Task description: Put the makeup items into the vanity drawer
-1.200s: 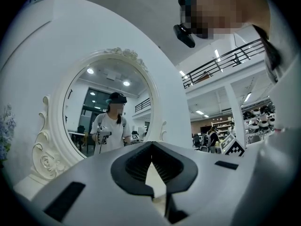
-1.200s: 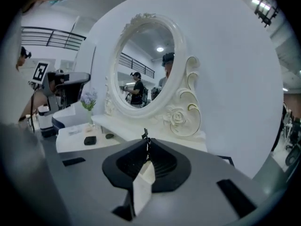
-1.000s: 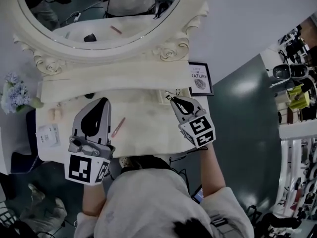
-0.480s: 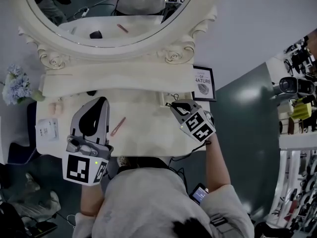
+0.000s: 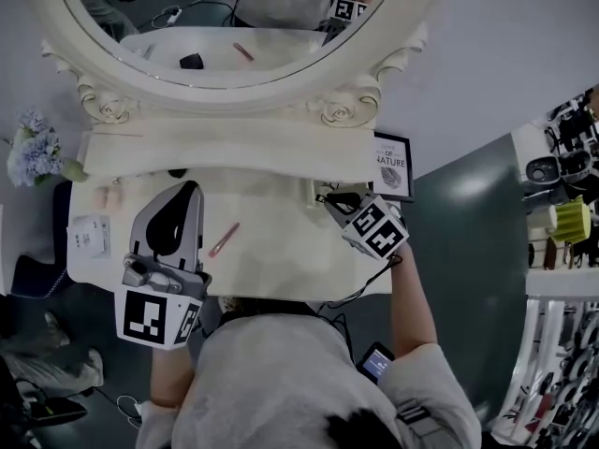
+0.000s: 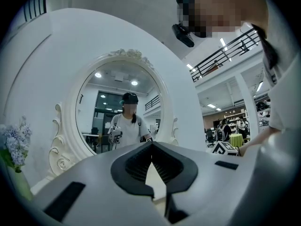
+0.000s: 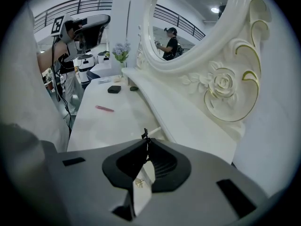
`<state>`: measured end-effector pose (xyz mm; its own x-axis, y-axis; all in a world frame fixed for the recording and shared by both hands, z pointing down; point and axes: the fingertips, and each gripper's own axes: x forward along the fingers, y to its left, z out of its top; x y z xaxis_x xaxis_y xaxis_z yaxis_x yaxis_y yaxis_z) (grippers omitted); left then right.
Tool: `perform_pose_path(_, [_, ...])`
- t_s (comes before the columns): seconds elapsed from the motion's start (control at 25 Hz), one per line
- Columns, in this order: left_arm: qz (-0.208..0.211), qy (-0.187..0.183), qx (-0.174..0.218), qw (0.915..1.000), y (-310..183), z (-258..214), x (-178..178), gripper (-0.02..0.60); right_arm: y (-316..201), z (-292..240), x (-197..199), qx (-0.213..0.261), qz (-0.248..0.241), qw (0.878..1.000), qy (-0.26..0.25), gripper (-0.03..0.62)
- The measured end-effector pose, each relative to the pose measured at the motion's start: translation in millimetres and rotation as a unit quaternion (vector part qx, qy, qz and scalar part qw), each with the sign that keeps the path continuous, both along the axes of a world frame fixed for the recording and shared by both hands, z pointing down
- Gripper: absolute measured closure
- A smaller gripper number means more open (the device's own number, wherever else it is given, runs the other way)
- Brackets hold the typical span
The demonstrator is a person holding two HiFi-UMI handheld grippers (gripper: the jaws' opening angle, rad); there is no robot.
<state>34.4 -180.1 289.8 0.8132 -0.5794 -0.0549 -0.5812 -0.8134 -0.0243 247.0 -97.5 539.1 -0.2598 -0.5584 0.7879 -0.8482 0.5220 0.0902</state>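
A pink makeup stick [image 5: 225,239] [image 7: 104,108] lies on the white vanity top [image 5: 281,260]. Just to its left my left gripper [image 5: 194,188] [image 6: 151,149] hovers, shut and empty. A dark compact [image 7: 114,89] and a smaller dark item [image 7: 134,88] lie by the back shelf, the compact partly hidden under the left gripper in the head view. My right gripper [image 5: 324,195] [image 7: 146,140] is shut, its tips against the small drawer front [image 5: 313,187] in the shelf. A thin dark bit sticks up at the tips and a gold speck shows in the hollow between the jaws; I cannot tell if either is held.
The oval mirror [image 5: 225,26] rises behind the shelf [image 5: 234,152]. A framed print [image 5: 393,165] stands at the right end. Two peach bottles [image 5: 108,197], a white card [image 5: 91,237] and blue flowers [image 5: 33,152] [image 7: 121,51] crowd the left end.
The right gripper has moved a little toward the back shelf and the drawer front. The left gripper and the pink stick have stayed put; the head view has shifted slightly.
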Motion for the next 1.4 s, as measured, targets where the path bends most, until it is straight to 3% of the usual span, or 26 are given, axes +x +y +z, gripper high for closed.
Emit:
perform_pose_path(0.72, [-0.025, -0.01, -0.004, 0.9996, -13, 6, 6, 0.568, -11, 34, 18, -0.05, -0.019, 0.997, 0.06, 0.557])
perform_pose_path(1.4, [-0.039, -0.01, 0.002, 0.9992, -10, 3, 5, 0.568, -12, 34, 20, -0.053, 0.007, 0.998, 0.035, 0.557])
